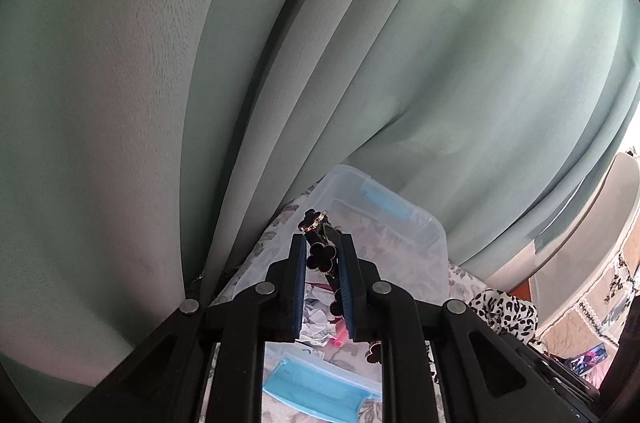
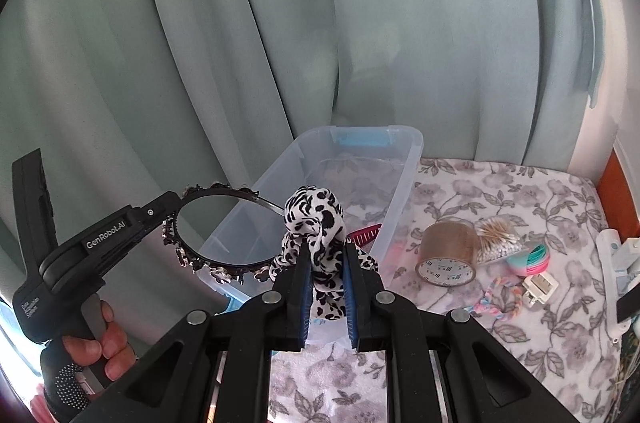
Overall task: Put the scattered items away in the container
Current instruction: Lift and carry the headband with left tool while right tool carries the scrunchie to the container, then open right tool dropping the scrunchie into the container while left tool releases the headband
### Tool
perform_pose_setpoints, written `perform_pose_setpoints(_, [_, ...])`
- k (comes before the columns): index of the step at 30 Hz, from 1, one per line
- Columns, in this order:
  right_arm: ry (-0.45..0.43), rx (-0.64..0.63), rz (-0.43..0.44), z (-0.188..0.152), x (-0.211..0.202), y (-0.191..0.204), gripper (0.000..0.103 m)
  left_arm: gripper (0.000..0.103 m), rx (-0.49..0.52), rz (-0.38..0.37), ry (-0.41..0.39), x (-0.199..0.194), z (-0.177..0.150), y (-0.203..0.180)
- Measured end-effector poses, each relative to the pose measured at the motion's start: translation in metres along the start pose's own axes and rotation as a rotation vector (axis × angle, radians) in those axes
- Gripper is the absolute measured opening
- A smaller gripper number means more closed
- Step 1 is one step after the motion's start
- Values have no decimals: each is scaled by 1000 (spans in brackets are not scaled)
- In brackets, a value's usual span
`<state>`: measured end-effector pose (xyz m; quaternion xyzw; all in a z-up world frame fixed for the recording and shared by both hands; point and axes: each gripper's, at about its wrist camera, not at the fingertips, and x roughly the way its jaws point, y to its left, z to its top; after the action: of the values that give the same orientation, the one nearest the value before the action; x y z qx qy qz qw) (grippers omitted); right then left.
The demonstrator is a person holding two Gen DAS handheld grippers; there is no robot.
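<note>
My left gripper [image 1: 322, 249] is shut on a black headband with clover-shaped charms [image 1: 320, 257], held in the air just in front of the clear plastic container [image 1: 420, 223]. In the right wrist view the left gripper [image 2: 170, 213] holds the headband [image 2: 224, 269] at the container's [image 2: 400, 199] near-left corner. My right gripper [image 2: 326, 255] is shut on a black-and-white leopard-print scrunchie [image 2: 316, 215], raised in front of the container. The scrunchie also shows in the left wrist view [image 1: 504, 311].
On the floral bedspread [image 2: 540, 323] right of the container lie a brown tape roll [image 2: 448, 255], a pack of cotton swabs [image 2: 498, 235], a pastel spring toy [image 2: 532, 257], a braided hair tie [image 2: 500, 301] and a white clip [image 2: 540, 287]. A pink comb [image 2: 364, 235] lies by the container. Green curtains [image 2: 280, 23] hang behind.
</note>
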<state>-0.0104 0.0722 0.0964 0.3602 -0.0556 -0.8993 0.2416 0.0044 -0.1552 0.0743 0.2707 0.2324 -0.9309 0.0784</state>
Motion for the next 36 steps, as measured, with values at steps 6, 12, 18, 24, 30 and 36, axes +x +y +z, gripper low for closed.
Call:
perform_pose_setpoints(6, [33,4,-3,2,16,0,15,16,6,5,29,26,3,-6])
perform_pose_setpoints(12, [70,3,4,1,33,-2,16,16,16,1,68,33,-3,1])
perform_pose_setpoints(18, [84,2,9,2,43,-4,16,16,27,0,84,35,-5,2])
perform_pose_setpoints(24, [97,-4,12,3,48,-3,19,16,29,-15,103,38,-8,1])
perform_pose_setpoints(30, [108,-12,8,1,50,0,19,20,36,-23,109,40,-9,-2])
perform_pose_setpoints(36, [112,-15,6,0,47,3,38,37,42,-34,111,35,-10,-6])
